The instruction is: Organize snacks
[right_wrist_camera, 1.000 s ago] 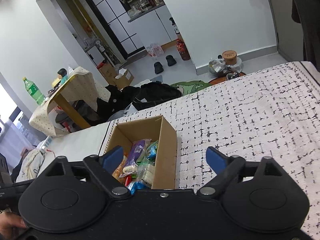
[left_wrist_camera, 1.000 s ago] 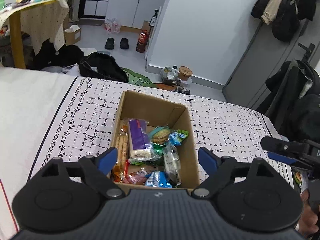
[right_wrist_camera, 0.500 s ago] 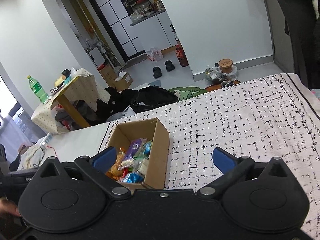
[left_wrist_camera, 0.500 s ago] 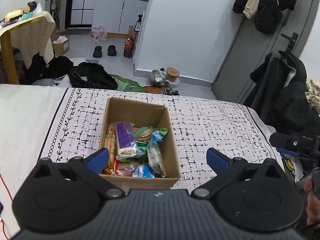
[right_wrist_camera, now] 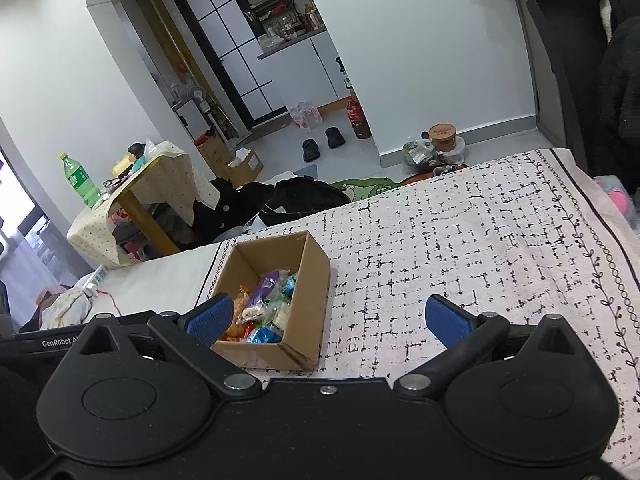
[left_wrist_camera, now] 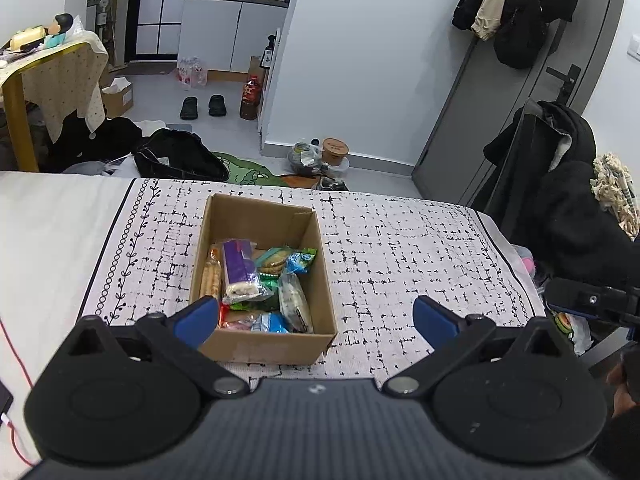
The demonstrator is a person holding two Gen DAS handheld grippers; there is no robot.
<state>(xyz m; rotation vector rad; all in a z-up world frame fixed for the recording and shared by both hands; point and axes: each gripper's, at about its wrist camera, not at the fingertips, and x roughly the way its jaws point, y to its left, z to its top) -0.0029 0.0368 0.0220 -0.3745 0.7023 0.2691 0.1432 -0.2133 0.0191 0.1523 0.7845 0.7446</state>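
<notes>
So the cardboard box (left_wrist_camera: 262,280) sat on the patterned bedspread (left_wrist_camera: 400,248), closer to its left border than its right, with the snacks (left_wrist_camera: 256,280) piled in the near half and the far half bare. Loads of open bedspread to the right of the box, running out to the bed's edge by the dark coats (left_wrist_camera: 560,184). Left gripper (left_wrist_camera: 316,316) and right gripper (right_wrist_camera: 328,318) both hung above the near edge, fingers spread wide with nothing between them, having just finished opening. Box walls stood clear of both
</notes>
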